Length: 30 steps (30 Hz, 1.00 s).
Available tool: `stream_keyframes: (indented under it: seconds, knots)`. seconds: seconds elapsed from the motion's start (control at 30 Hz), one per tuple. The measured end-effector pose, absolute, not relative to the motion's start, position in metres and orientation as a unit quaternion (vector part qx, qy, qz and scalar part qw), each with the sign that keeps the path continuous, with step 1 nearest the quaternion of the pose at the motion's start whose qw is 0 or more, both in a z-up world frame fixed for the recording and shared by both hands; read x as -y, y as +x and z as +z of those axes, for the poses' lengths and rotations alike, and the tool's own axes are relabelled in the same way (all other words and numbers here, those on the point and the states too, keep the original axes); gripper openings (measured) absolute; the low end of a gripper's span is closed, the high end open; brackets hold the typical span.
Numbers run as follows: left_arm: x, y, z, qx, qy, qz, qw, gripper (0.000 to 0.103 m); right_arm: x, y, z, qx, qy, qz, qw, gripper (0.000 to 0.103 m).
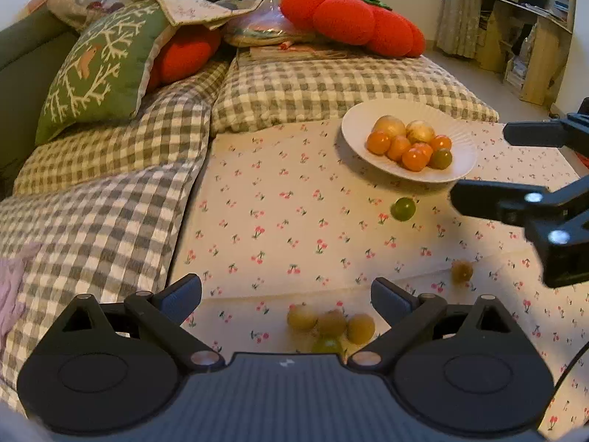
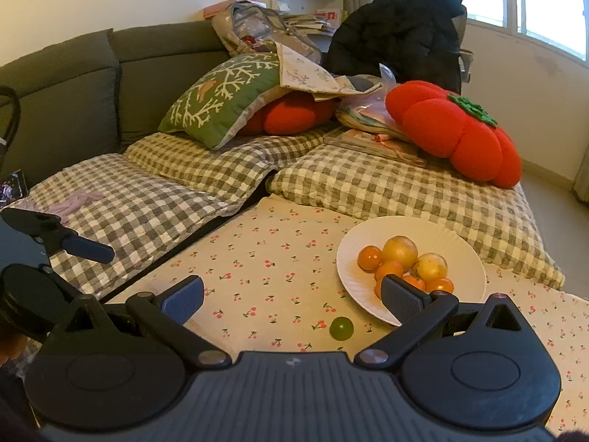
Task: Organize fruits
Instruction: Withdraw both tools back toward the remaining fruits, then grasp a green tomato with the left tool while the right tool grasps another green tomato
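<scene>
1. Two grippers in view, both with jaws spread wide and nothing between the pads: left gripper (image 1: 286, 293), right gripper (image 2: 292, 296).
2. White plate (image 1: 359, 125) sits on the cherry-print cloth (image 1: 265, 199) covering the surface. It holds a pile of orange fruits (image 1: 378, 142) and two larger yellowish fruits (image 1: 389, 125), all touching one another. One greenish fruit (image 1: 440, 158) lies at the near edge of the pile.
3. Loose green fruit (image 1: 403, 209) on the cloth, just in front of the plate, apart from its rim.
4. Cluster of yellow-green fruits (image 1: 331, 326) on the cloth directly below the left gripper, between its fingers in the left wrist view; three or four touching, though the lowest is partly hidden by the gripper body, so the count is uncertain.
5. One more small yellowish fruit (image 1: 462, 272) lies alone to the right of the cluster, blurred.
6. Right gripper hangs near the plate's front rim; its right finger overlaps the pile in its own view.
</scene>
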<state>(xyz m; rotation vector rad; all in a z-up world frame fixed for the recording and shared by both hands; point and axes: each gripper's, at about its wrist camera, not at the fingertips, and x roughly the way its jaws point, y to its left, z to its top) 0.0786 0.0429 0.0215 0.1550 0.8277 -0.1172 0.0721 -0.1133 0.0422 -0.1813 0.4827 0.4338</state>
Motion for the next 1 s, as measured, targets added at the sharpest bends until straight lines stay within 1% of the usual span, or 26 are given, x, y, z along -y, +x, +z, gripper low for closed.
stream_keyframes:
  seconds: [0.27, 0.43, 0.5, 0.53, 0.7, 0.83, 1.0]
  knots:
    - [-0.044, 0.075, -0.006, -0.424, 0.085, -0.057, 0.900, 0.093, 0.116, 0.090, 0.019, -0.280, -0.084, 0.198, 0.936, 0.101]
    - [-0.050, 0.082, -0.031, -0.459, 0.068, -0.065, 0.883, 0.083, 0.120, 0.108, 0.005, -0.311, -0.061, 0.175, 0.932, 0.100]
    - [-0.051, 0.082, -0.039, -0.468, 0.068, -0.065, 0.879, 0.082, 0.119, 0.116, -0.001, -0.321, -0.053, 0.166, 0.931, 0.100]
    - [-0.050, 0.082, -0.043, -0.475, 0.068, -0.067, 0.875, 0.078, 0.117, 0.121, -0.004, -0.325, -0.052, 0.160, 0.931, 0.100]
    - [-0.046, 0.085, -0.059, -0.498, 0.062, -0.085, 0.861, 0.071, 0.116, 0.145, -0.014, -0.354, -0.010, 0.139, 0.925, 0.095]
    - [-0.043, 0.089, -0.067, -0.501, 0.065, -0.090, 0.859, 0.070, 0.122, 0.159, -0.019, -0.363, 0.017, 0.122, 0.924, 0.091]
    - [-0.042, 0.091, -0.067, -0.496, 0.061, -0.095, 0.861, 0.067, 0.124, 0.168, -0.027, -0.370, 0.021, 0.109, 0.922, 0.081]
